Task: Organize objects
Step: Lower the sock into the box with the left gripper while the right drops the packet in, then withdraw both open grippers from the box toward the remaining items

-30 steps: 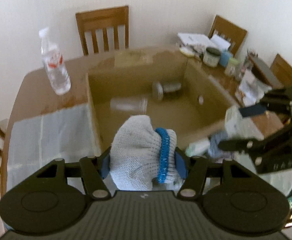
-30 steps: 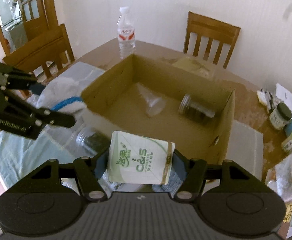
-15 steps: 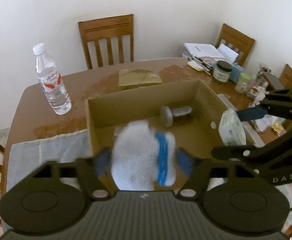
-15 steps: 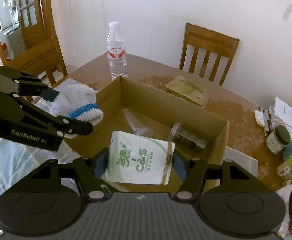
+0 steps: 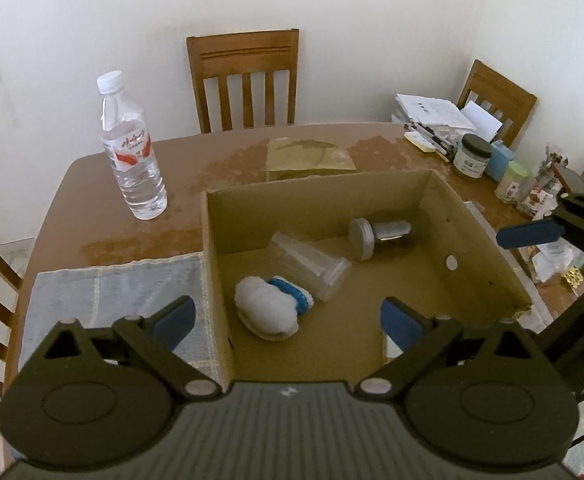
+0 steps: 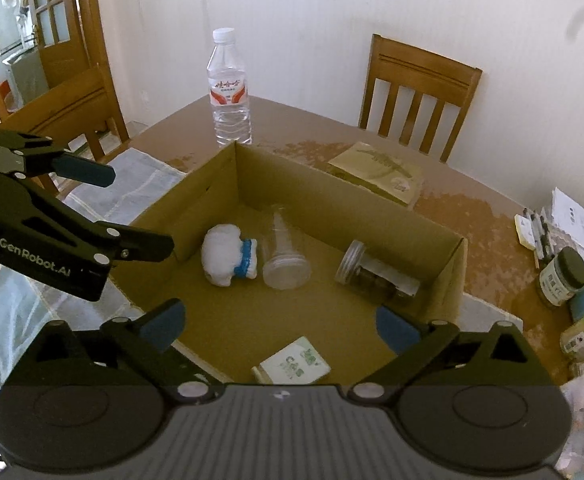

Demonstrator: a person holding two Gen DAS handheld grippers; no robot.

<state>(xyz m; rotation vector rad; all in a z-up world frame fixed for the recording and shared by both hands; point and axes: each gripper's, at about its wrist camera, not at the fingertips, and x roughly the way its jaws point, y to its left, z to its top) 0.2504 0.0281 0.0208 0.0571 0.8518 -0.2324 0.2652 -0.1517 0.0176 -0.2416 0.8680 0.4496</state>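
An open cardboard box stands on the wooden table. On its floor lie a rolled white glove with a blue cuff, a clear plastic cup on its side and a jar with a silver lid. A green-and-white tissue pack lies flat by the near wall. My left gripper hangs over the box's near left corner, its jaws opening with nothing between them. My right gripper hovers over the near right side, jaws opening and empty too.
A water bottle stands left of the box. A tan packet lies behind it. A grey cloth covers the table's near left. Jars, pens and papers crowd the right end. Wooden chairs ring the table.
Both grippers opened wide. The glove left the left gripper and the tissue pack left the right one; both now lie on the box floor. Both hands moved forward over the box.
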